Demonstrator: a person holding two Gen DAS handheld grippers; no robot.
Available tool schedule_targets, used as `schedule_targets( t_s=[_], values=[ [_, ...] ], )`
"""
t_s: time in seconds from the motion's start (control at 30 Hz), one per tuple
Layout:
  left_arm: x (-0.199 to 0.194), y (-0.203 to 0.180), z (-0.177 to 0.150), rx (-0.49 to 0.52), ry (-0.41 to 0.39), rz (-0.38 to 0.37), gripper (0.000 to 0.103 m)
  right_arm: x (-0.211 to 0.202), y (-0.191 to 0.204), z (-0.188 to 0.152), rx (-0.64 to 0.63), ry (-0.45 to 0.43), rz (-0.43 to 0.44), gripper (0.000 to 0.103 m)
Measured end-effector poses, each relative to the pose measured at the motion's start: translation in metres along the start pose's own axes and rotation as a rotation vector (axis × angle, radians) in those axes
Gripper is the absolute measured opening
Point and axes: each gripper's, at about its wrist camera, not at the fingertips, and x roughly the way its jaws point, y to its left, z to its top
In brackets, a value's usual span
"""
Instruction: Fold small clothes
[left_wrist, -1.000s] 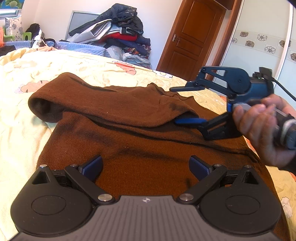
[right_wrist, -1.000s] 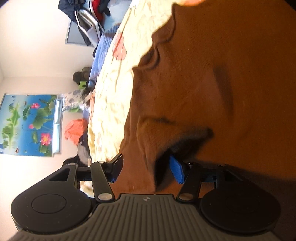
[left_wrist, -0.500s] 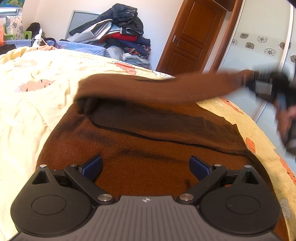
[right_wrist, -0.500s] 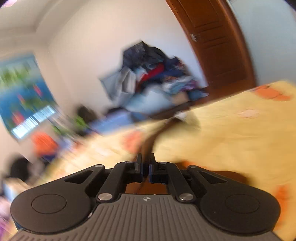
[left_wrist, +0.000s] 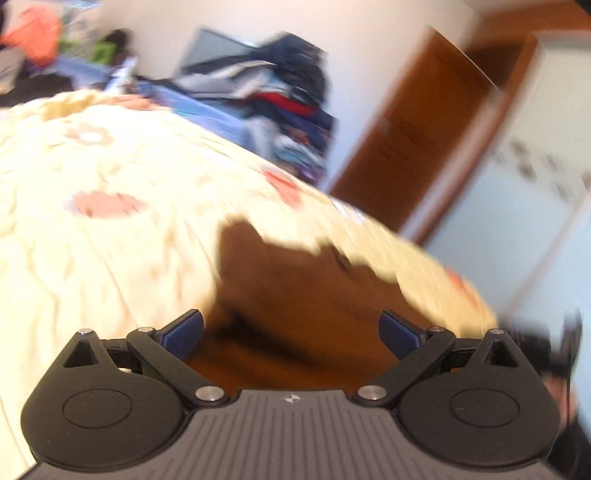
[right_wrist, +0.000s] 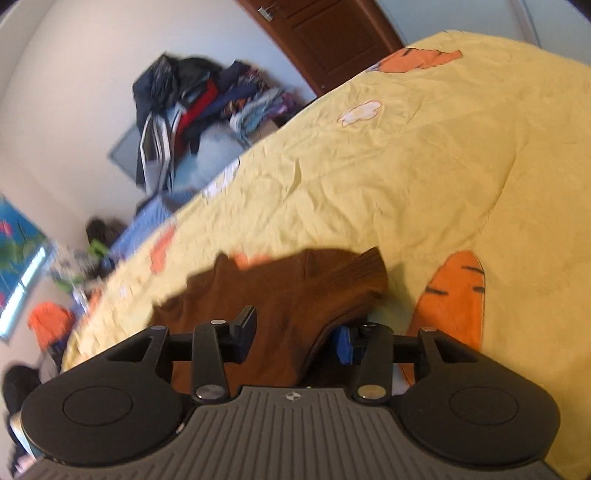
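Left gripper (left_wrist: 291, 332), jaws spread wide and empty, above the brown sweater (left_wrist: 295, 295) – right gripper (right_wrist: 295, 338), jaws just parted and pressing nothing, sleeve cuff (right_wrist: 354, 273) lying slack between them on the yellow bedspread (right_wrist: 424, 166); clothes pile (right_wrist: 195, 99) beyond.

no readable text, labels or numbers anywhere

White walls (right_wrist: 74, 92), wooden door (right_wrist: 325, 37)

Brown knit garment (right_wrist: 280, 295) rumpled on yellow bedsheet (right_wrist: 424, 166)
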Motion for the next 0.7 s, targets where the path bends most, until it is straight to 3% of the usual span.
schedule_targets(
  t_s=[0.03,0.1,0.17,0.3,0.33,0.37,0.43,0.47,0.53,0.67,0.7],
  values=[
    [0.008,0.007,0.010,-0.032,-0.004,0.022,0.102,0.001,-0.002,0.002,0.021,0.006,0.007,0.013],
    [0.028,0.020,0.030,-0.078,0.016,0.078,0.102,-0.009,0.001,0.004,0.002,-0.031,0.030,0.013],
    [0.051,0.034,0.045,-0.123,0.090,0.089,0.101,-0.019,0.004,0.005,-0.035,-0.076,0.033,0.013],
    [0.096,0.044,0.061,-0.129,0.235,0.044,0.101,0.005,-0.009,-0.002,-0.094,0.055,-0.073,0.017],
    [0.104,0.043,0.062,-0.108,0.261,0.052,0.100,0.003,-0.008,-0.005,-0.103,0.043,-0.063,0.026],
    [0.112,0.040,0.061,-0.080,0.274,0.078,0.094,-0.001,-0.007,-0.006,-0.108,0.033,-0.047,0.035],
    [0.121,0.036,0.056,-0.008,0.304,0.111,0.057,-0.009,-0.003,-0.006,-0.096,-0.008,-0.037,0.075],
    [0.126,0.034,0.055,0.033,0.320,0.123,0.024,-0.016,0.001,-0.005,-0.104,-0.065,-0.076,0.078],
    [0.126,0.025,0.057,0.122,0.286,0.168,0.014,-0.031,0.012,-0.004,-0.164,-0.174,-0.136,0.078],
    [0.106,0.010,0.071,0.286,0.128,0.199,0.012,-0.049,0.044,-0.007,-0.351,-0.300,-0.132,0.079],
    [0.115,0.011,0.071,0.333,0.130,0.275,0.007,-0.047,0.052,-0.009,-0.408,-0.297,-0.115,0.086]
  ],
)
